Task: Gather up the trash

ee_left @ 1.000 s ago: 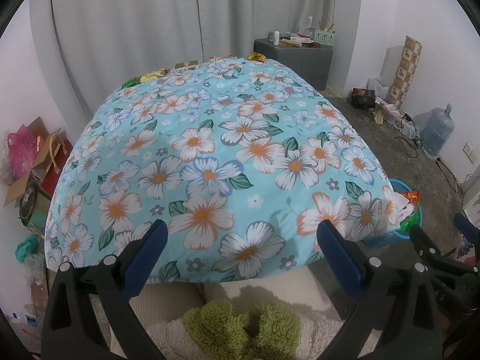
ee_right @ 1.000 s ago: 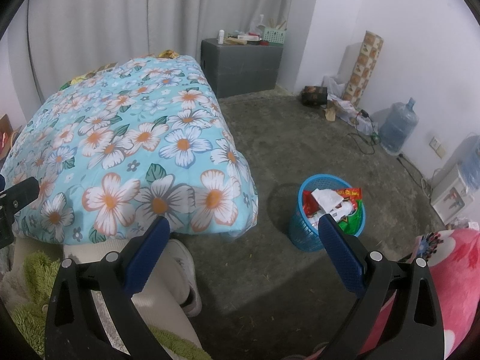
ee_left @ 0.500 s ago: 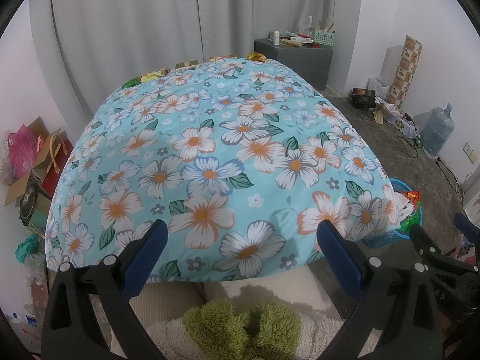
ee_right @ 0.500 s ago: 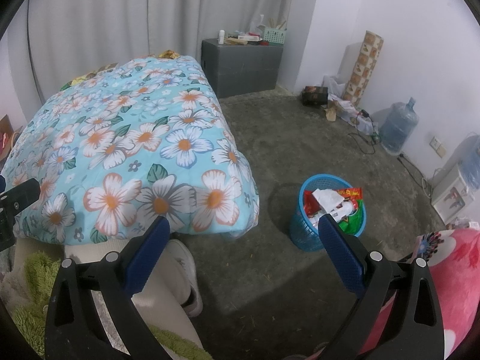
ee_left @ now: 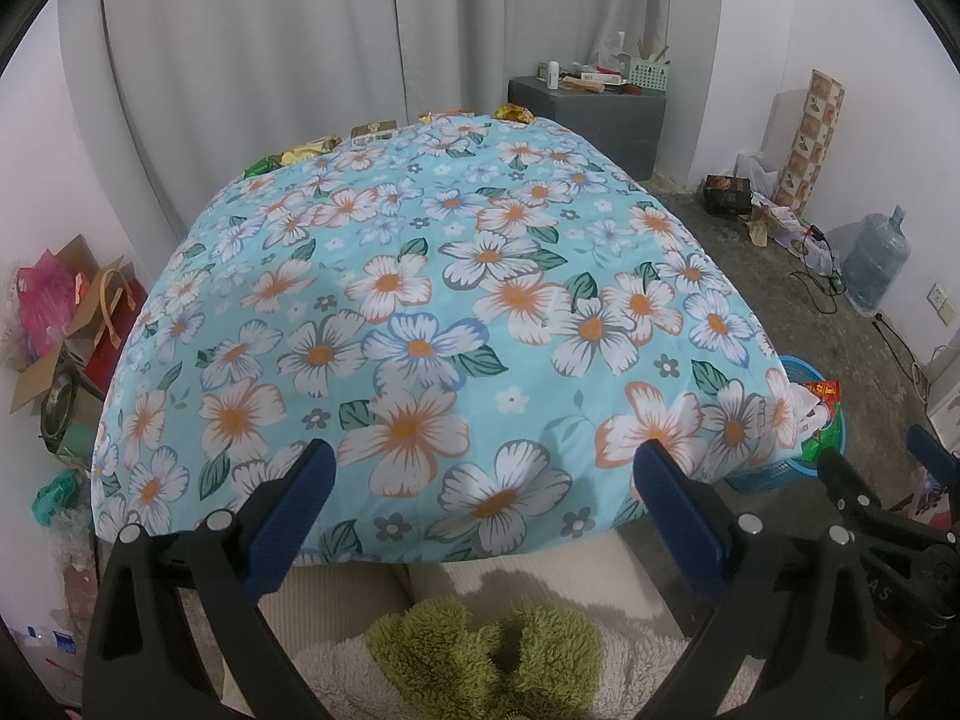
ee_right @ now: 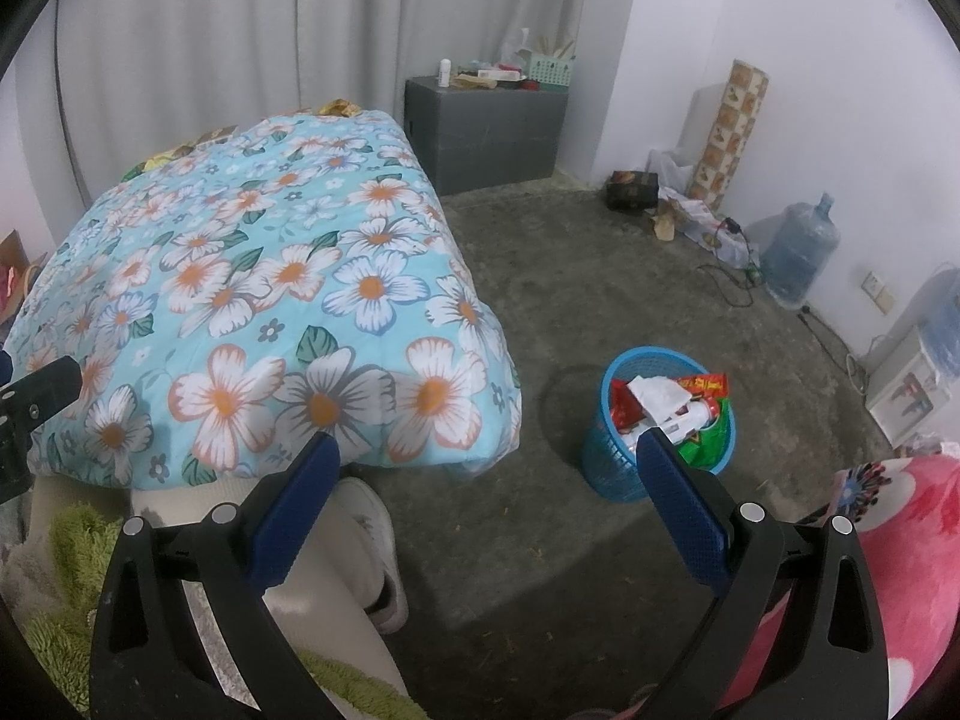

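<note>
- Two handheld grippers sit nearest the viewer, side by side. The left gripper (ee_left: 477,501) and the right gripper (ee_right: 480,501) both have their blue-padded jaws spread wide, with nothing between them.
- Just below the grippers, the person's lap shows: pale trousers and a fuzzy green-and-cream garment (ee_left: 486,654). A white shoe (ee_right: 375,546) rests on the concrete floor.
- Directly ahead of the left gripper lies a table covered by a light-blue floral cloth (ee_left: 420,312), its long axis running away from the viewer. The near and middle parts of the cloth are bare.
- To the right, on the floor beside the near right corner of the table, stands a blue mesh wastebasket (ee_right: 618,468), already heaped with wrappers. It lies just ahead of the right gripper's right finger, so the right hand is nearer to it.
- At the far edge of the cloth, a row of crumpled snack wrappers (ee_left: 306,150) runs from far left to far centre, green and gold in colour. These are likely the trash left to collect; they lie straight ahead of the left gripper, well apart from it, across the full length of the table.
- Farther back stands a grey cabinet (ee_left: 591,120) with small items on top, against grey curtains.
- At far right, a water jug (ee_right: 801,255) stands by the white wall.
</note>
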### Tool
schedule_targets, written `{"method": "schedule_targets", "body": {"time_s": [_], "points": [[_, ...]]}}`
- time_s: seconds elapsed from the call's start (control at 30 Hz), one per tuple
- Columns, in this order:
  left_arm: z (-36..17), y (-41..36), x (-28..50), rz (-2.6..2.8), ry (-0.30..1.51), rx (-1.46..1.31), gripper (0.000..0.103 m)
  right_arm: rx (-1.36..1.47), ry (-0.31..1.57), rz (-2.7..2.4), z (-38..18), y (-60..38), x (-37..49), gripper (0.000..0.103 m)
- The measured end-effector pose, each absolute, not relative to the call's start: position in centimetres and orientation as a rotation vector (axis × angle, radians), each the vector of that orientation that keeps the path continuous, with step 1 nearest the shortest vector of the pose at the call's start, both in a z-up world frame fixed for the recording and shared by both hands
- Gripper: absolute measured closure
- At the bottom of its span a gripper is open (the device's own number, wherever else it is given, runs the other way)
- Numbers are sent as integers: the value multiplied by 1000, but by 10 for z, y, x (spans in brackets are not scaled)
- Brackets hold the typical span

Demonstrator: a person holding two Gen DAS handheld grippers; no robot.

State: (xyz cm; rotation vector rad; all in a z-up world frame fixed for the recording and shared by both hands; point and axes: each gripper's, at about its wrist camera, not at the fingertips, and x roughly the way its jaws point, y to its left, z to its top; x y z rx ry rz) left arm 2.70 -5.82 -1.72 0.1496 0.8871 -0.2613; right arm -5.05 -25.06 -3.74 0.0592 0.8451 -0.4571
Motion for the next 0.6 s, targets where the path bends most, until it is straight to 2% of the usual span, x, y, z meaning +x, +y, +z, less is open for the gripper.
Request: {"method": "schedule_targets", "body": {"time_s": [0.6], "points": [[-17,-59,27,-261,887,150,6,61,845,-459,-37,-249,-51,8]]}}
